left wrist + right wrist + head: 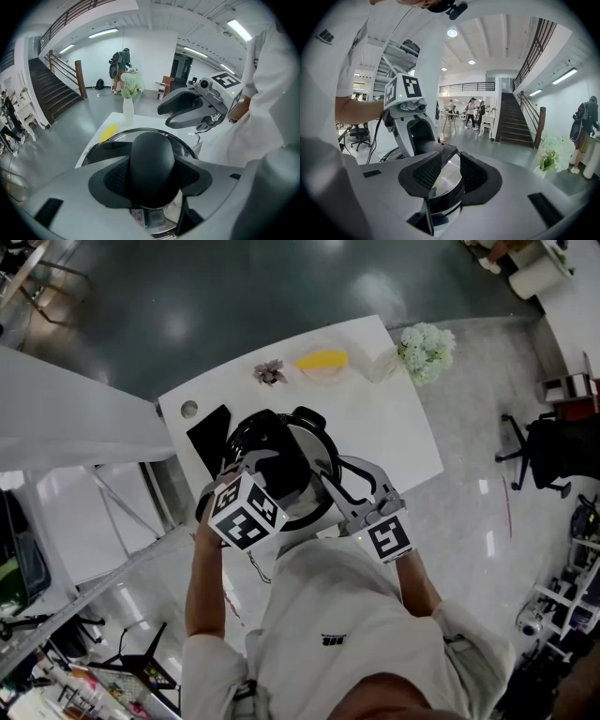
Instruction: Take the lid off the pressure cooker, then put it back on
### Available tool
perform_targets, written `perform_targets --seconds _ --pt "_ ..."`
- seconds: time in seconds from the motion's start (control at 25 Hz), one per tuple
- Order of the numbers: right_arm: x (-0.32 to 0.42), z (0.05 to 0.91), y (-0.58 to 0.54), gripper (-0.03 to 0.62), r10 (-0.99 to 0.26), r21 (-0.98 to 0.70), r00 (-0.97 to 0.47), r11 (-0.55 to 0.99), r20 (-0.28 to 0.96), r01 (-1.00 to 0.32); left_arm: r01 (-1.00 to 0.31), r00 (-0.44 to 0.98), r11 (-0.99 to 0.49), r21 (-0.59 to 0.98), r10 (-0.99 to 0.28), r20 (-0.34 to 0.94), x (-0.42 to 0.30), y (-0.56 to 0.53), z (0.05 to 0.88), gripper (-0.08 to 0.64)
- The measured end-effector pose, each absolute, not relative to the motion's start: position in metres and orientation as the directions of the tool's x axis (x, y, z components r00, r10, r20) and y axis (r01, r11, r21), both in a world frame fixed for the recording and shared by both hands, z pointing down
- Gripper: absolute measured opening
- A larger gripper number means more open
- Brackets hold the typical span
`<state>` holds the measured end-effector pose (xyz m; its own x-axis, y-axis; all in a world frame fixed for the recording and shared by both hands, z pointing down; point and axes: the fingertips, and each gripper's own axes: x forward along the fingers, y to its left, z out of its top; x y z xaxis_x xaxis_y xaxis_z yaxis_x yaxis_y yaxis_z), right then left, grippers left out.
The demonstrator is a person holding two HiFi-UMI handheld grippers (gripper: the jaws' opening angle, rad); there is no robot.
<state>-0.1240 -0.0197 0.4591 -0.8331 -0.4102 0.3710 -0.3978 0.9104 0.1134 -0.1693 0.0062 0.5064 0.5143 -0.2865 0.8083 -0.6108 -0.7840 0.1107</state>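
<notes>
The pressure cooker stands near the front edge of the white table. Its lid has a rounded black knob on top. My left gripper comes down over the lid and is shut on that knob, a pad pressed on each side. In the head view the left gripper covers much of the lid. My right gripper reaches in level from the right and is shut on a black and silver part at the cooker's side, which looks like its side handle. The lid sits on the pot.
Behind the cooker a flat black slab lies on the table, and at the far edge are a yellow object, a small flower and a vase of white flowers. An office chair stands to the right.
</notes>
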Motion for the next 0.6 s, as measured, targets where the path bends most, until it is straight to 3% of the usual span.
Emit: perform_targets --seconds 0.6 --pt "-0.135 0.460 -0.016 0.127 -0.394 0.117 -0.834 0.918 0.385 -0.380 -0.598 0.543 -0.793 0.119 -0.292 0.787 -0.170 0.006 0.507 0.288"
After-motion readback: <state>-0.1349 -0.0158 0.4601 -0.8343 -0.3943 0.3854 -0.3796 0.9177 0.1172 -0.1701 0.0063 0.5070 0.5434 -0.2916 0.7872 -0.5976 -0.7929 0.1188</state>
